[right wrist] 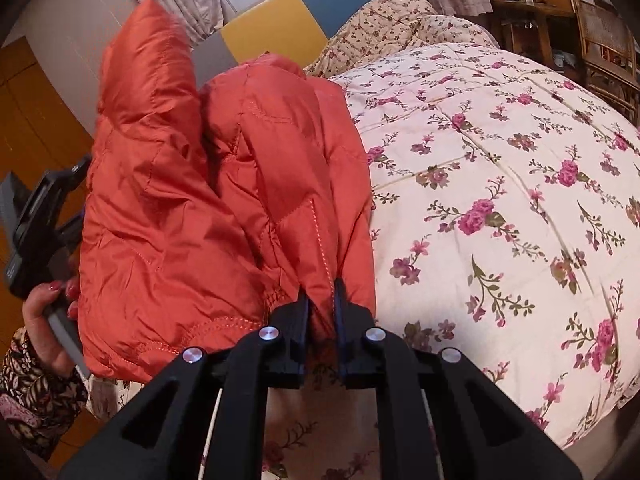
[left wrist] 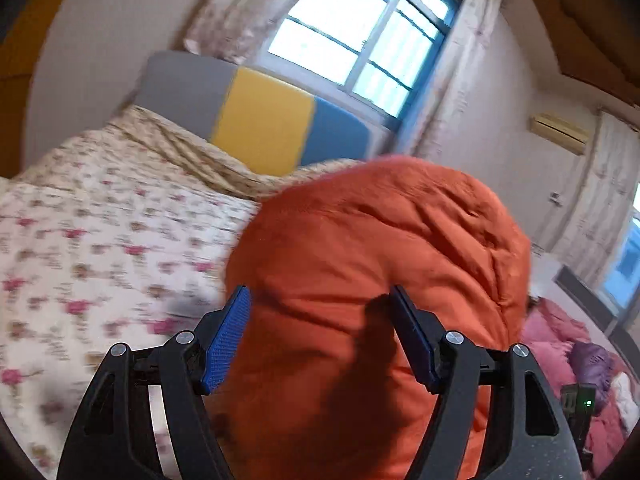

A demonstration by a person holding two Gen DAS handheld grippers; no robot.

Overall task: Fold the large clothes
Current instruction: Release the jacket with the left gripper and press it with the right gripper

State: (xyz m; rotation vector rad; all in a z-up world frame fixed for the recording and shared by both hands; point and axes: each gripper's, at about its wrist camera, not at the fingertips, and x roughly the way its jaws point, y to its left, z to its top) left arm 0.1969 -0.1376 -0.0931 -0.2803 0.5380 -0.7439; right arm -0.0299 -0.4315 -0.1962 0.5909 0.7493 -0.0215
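Observation:
An orange puffy jacket [right wrist: 224,184] hangs bunched in the air over the left part of the bed. My right gripper [right wrist: 321,292] is shut on a fold of its hem, fabric pinched between the fingers. In the left wrist view the jacket [left wrist: 380,280] bulges between the wide-apart blue pads of my left gripper [left wrist: 320,300], which stands open around it without pinching. The left gripper body and the hand holding it show at the left edge of the right wrist view [right wrist: 36,216], beside the jacket.
The bed has a floral quilt [right wrist: 500,184] and a rolled duvet [right wrist: 400,20] by the grey, yellow and blue headboard [left wrist: 260,120]. A pile of pink and purple clothes [left wrist: 572,360] lies at the right. A wooden chair [right wrist: 604,40] and shelves stand beyond the bed.

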